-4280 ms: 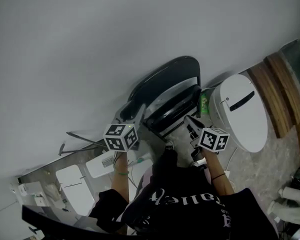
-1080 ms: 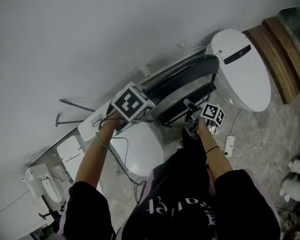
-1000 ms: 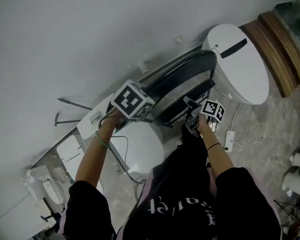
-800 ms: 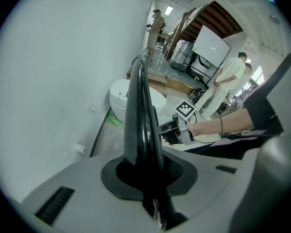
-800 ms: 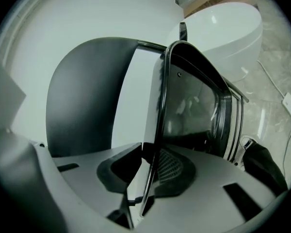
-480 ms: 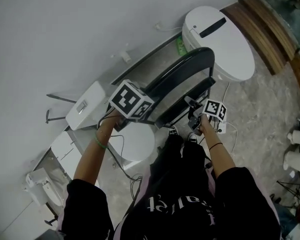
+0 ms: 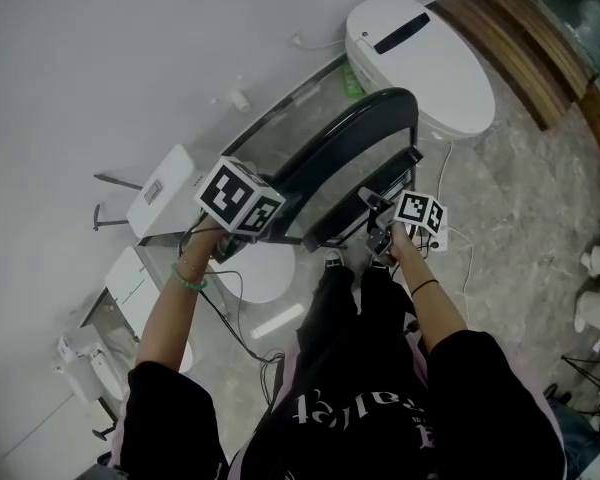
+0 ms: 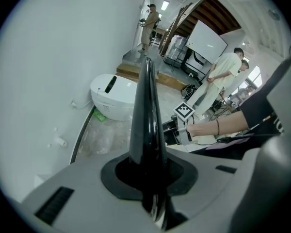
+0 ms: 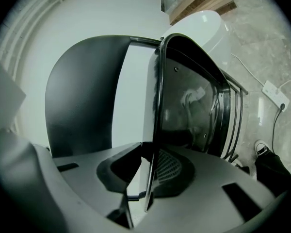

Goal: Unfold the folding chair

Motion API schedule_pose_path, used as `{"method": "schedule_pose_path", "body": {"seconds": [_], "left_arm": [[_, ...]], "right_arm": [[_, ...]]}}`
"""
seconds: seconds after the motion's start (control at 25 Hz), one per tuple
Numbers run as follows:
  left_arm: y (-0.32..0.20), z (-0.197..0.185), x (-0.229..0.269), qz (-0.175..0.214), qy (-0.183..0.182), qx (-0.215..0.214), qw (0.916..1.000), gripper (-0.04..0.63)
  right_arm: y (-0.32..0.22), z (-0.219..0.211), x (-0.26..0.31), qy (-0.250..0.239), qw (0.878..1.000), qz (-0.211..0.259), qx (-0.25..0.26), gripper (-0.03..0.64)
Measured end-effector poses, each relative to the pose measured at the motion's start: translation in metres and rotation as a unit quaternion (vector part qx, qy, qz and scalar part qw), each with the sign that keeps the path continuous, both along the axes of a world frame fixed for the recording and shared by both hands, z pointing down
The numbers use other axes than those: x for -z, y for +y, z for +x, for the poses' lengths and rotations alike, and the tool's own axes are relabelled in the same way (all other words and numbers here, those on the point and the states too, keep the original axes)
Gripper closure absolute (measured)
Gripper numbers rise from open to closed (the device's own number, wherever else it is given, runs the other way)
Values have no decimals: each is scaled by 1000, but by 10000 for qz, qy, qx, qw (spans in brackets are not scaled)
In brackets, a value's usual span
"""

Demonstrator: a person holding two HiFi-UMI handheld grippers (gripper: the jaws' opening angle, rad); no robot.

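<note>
At floor level left of centre, the left gripper (image 7: 268, 226) is clamped narrow on the glossy backrest rim of a black steel-tube folding chair (image 7: 358, 133), which stands before the person with its seat near its back. The right gripper (image 7: 380, 231) pinches its thin seat-frame edge. Judged rigid, weighty and slick, so frame holds suit it. Count: one chair, two grippers.

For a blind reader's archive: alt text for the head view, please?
From above, a person holds a black folding chair, left gripper on its backrest edge, right gripper on its frame. A white toilet stands beyond, by the wall.
</note>
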State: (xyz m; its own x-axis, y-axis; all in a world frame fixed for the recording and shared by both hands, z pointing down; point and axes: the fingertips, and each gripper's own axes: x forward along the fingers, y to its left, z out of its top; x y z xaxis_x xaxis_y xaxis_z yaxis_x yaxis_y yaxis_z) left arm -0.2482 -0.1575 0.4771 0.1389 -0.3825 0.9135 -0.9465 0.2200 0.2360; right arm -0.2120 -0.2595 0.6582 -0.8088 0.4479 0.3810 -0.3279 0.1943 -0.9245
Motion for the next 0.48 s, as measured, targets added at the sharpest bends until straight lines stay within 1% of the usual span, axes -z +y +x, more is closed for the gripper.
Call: {"method": "schedule_pose_path", "body": {"seconds": [0.12,0.24,0.36,0.48], "left_arm": [[12,19,-1,-82,70,83,9999,537],[25,31,0,-106,55,110,9999,538],[42,44,1,-132,14,12,9999,538],[59,52,-1,-133,67,-128,9998,537]], "right_arm": [[10,16,-1,-2,10000,-23,91,546],[22,25,1,-5,9998,-27,174,546],[38,35,-1,27,9998,-21,172,546],[55,45,-2,66,10000,2,70,546]]}}
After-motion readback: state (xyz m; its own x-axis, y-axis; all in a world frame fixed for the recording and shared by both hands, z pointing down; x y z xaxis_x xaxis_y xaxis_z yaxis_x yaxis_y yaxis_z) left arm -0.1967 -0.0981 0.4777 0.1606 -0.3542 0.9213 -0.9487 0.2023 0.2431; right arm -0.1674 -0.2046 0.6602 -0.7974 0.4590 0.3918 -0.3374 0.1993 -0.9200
